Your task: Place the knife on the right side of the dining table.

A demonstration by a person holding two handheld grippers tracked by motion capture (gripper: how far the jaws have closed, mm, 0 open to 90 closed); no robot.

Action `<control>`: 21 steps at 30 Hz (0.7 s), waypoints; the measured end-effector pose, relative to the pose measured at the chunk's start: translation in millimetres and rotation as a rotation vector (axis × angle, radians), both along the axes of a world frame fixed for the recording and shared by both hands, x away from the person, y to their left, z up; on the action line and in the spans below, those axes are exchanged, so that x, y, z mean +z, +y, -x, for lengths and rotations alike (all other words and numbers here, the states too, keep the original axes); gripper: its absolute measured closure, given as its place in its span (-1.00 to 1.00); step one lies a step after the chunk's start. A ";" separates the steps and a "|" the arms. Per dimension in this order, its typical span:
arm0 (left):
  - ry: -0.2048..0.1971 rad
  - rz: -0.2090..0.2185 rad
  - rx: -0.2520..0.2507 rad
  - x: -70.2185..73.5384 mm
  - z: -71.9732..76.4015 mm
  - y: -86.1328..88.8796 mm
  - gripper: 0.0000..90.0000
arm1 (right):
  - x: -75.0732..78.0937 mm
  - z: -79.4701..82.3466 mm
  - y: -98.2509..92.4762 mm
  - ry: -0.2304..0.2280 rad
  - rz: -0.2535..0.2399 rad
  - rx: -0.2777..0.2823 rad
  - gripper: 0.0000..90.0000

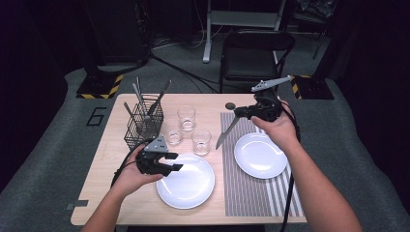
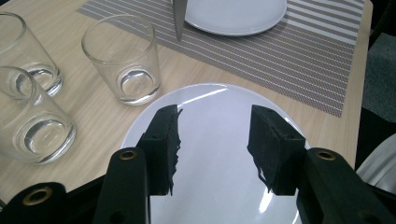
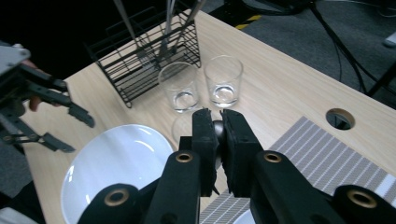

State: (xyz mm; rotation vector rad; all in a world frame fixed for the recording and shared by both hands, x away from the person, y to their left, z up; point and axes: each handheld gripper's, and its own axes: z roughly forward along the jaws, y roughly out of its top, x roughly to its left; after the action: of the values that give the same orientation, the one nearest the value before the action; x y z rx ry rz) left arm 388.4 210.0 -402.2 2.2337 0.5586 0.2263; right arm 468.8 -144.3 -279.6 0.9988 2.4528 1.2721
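Glasses (image 1: 186,129) between rack (image 1: 143,123) and mat (image 1: 256,180), plate (image 1: 261,154) on mat

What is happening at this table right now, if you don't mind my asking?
A person is setting the table with a gripper in each hand. The right gripper is shut on a knife, held in the air over the striped placemat, just left of the plate lying there. The left gripper hangs open over a second plate on the bare wood. Three glasses and a wire cutlery basket stand behind.
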 end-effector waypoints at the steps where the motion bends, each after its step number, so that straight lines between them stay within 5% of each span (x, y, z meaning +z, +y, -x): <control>1: 0.004 -0.005 -0.001 0.4 0.0 1.1 0.17 | -0.9 -2.0 -1.2 -0.007 0.007 0.001 0.87; 21: -0.003 -0.007 0.046 -3.3 1.3 10.4 0.08 | -20.5 -43.6 -7.8 0.012 0.033 -0.130 0.87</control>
State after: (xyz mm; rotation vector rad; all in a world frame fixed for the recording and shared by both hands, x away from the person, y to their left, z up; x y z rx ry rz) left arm 387.0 220.4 -405.4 2.2287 0.6086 0.2561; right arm 512.3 -152.1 -300.1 1.1393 2.3662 1.1847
